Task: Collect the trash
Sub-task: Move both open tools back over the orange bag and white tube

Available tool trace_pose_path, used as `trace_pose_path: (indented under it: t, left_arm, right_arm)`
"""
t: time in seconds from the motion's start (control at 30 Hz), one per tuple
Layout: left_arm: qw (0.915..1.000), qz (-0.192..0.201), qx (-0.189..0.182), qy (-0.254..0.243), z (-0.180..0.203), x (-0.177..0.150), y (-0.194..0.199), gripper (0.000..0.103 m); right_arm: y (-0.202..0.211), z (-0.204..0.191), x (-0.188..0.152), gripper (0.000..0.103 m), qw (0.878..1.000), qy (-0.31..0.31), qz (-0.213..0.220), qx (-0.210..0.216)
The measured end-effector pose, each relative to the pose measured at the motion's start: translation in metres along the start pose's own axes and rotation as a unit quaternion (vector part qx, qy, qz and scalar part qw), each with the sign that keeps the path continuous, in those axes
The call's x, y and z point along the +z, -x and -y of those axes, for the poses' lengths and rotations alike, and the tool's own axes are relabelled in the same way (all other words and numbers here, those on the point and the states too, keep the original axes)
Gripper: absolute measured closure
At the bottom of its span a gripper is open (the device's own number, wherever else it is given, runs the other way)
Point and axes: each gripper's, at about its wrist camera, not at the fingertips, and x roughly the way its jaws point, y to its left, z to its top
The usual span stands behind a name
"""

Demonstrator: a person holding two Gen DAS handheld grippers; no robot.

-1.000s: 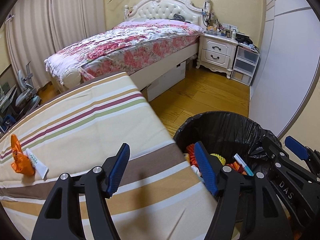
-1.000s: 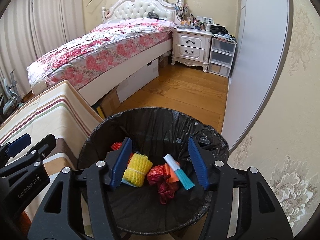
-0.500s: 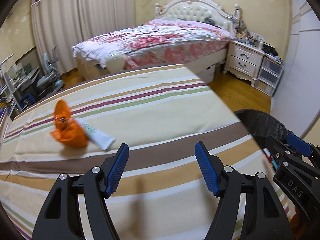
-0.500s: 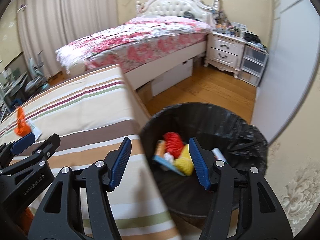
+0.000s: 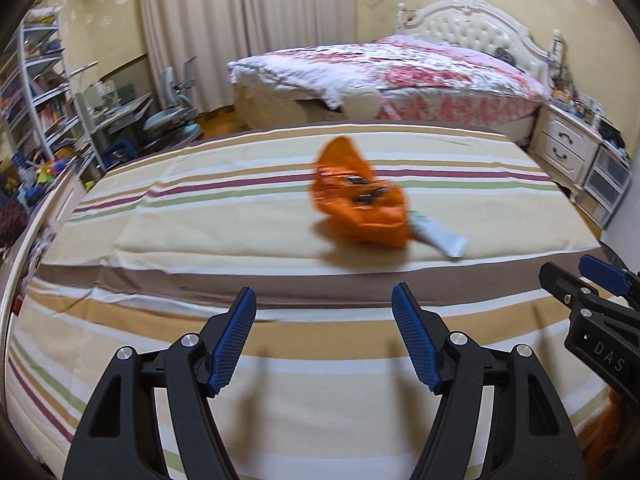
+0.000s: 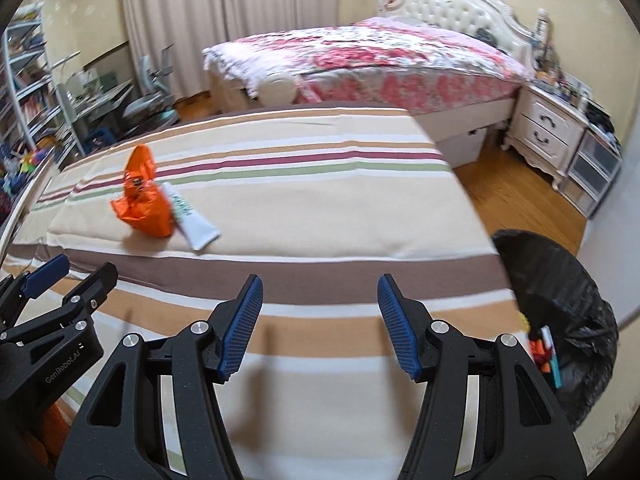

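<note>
Lying ahead of your left gripper (image 5: 324, 336) on the striped cloth-covered table (image 5: 240, 220), the crumpled orange plastic wrapper (image 5: 360, 208) half-covers a white squeeze tube (image 5: 440, 238) pointing right; both grippers' jaws gape empty.

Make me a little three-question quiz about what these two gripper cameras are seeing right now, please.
1. True or false: the orange wrapper lies inside the black-lined bin.
2. What lies touching the wrapper on the striped cloth? A) a white tube B) a spoon C) a cup
3. Is anything between the fingers of the left gripper or the right gripper?

Key
1. False: it lies on the cloth, apart from the bin.
2. A, the white tube, partly tucked under the wrapper.
3. No, both stand open and hold nothing.
</note>
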Motion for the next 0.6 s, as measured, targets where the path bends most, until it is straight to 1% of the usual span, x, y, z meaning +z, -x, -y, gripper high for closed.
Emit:
trace_pose_path:
  t: [0.13,0.27,0.4,0.6]
  left_arm:
    - [0.9995,-0.007,0.018,0.023,-0.031,-0.004,-0.004,0.034]
    - [0.9987,-0.017,0.018,0.045,-0.050,-0.005,-0.008,0.034]
    - [0.9981,-0.021,0.010,0.057,-0.057,-0.008,-0.008,0.034]
    - [0.9983,-0.021,0.004,0.055,-0.059,-0.009,-0.010,0.033]
  right_arm:
    - [-0.014,-0.028,0.006,0.045,1.000,0.023,-0.012,0.010]
    - [-0.026,-0.051,0.011,0.045,0.999,0.046,-0.024,0.016]
    - [-0.037,-0.069,0.019,0.045,0.998,0.062,-0.030,0.015]
    - [-0.054,-0.081,0.033,0.046,0.997,0.072,-0.033,0.017]
